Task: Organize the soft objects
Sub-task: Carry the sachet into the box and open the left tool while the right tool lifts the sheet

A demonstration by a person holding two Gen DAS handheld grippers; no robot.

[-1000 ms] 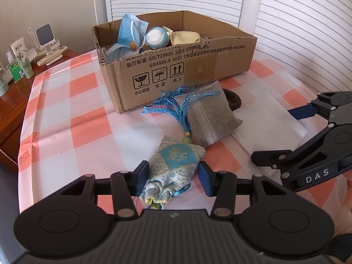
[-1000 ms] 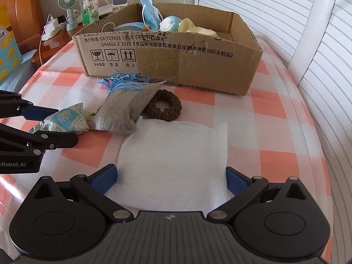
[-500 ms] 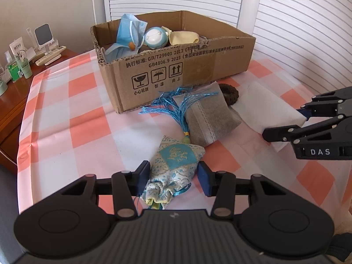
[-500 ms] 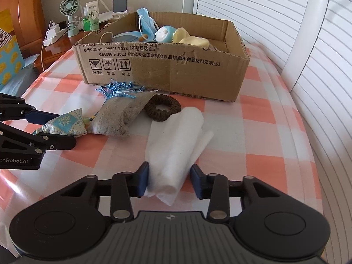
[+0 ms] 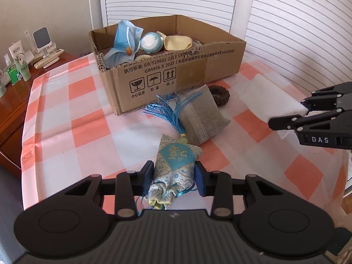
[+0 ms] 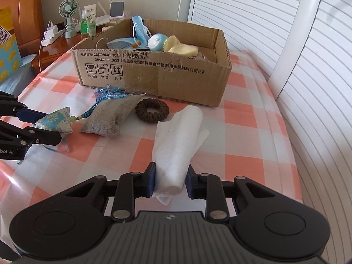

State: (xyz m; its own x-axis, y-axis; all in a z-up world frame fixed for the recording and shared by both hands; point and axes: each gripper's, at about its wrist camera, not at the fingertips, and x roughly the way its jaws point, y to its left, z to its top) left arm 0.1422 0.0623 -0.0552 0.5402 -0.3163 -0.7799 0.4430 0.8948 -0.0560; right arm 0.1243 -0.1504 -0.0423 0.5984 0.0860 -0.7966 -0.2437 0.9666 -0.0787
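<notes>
Left hand-held gripper (image 5: 173,177): jaws closing, pads pressed on both sides of the blue embroidered sachet (image 5: 176,165), which lies on the checked bench (image 5: 66,114) in front of the cardboard box (image 5: 176,77).

Right hand-held gripper (image 6: 170,181): jaws closing on the near end of the white cloth (image 6: 178,138), bunched into a roll whose far end points toward the box.

Grey pouch (image 5: 202,118): just in front of the box, the sachet's blue tassel (image 5: 173,107) draped across it.

Brown scrunchie (image 6: 151,110): in front of the box, between pouch and cloth. Whole ring visible only in the right wrist view; the pouch half hides it in the left.

Box contents: blue face masks (image 5: 125,41), round blue toy (image 5: 153,43), pale yellow cloth (image 5: 178,43).

Left wrist view only: "DAS" lettering on the right gripper's side.

Right wrist view only: green desk fan (image 6: 68,13) on the wooden cabinet (image 6: 59,44) behind the box.
</notes>
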